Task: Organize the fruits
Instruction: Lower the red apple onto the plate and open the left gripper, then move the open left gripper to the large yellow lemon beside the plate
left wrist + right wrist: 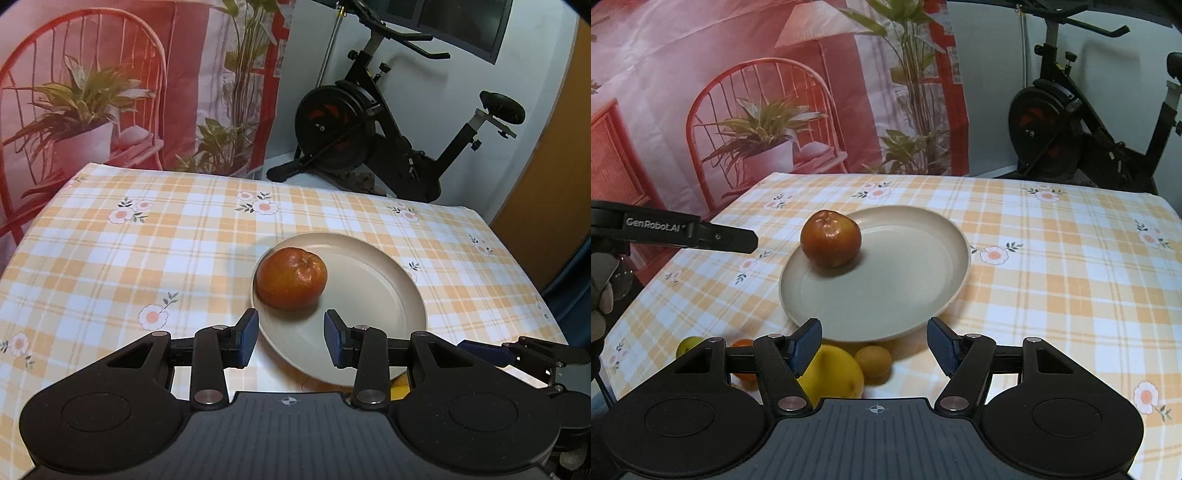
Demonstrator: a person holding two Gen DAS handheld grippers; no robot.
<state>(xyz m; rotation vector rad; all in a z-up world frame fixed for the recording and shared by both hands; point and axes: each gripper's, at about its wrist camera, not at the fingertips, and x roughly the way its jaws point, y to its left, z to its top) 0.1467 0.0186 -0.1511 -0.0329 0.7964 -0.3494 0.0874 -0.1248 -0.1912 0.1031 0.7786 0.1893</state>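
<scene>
From the left wrist, one apple [291, 277] is being shown lying on the plate [399, 295] beyond the wide-open, empty left gripper [290, 339], while from the right wrist the right gripper [874, 346] is likewise being held open and empty above a lemon [833, 373], a small brown fruit [873, 360], an orange [743, 343] and a green fruit [687, 345] that are being left on the tablecloth [1052, 280], so most sorting is judged undone.

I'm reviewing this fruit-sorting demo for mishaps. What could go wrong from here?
1. The red apple sits at the plate edge and might roll off if bumped.
2. The yellow fruit, brown fruit, orange and green fruit crowd under the open right gripper; a grab may knock neighbours.
</scene>
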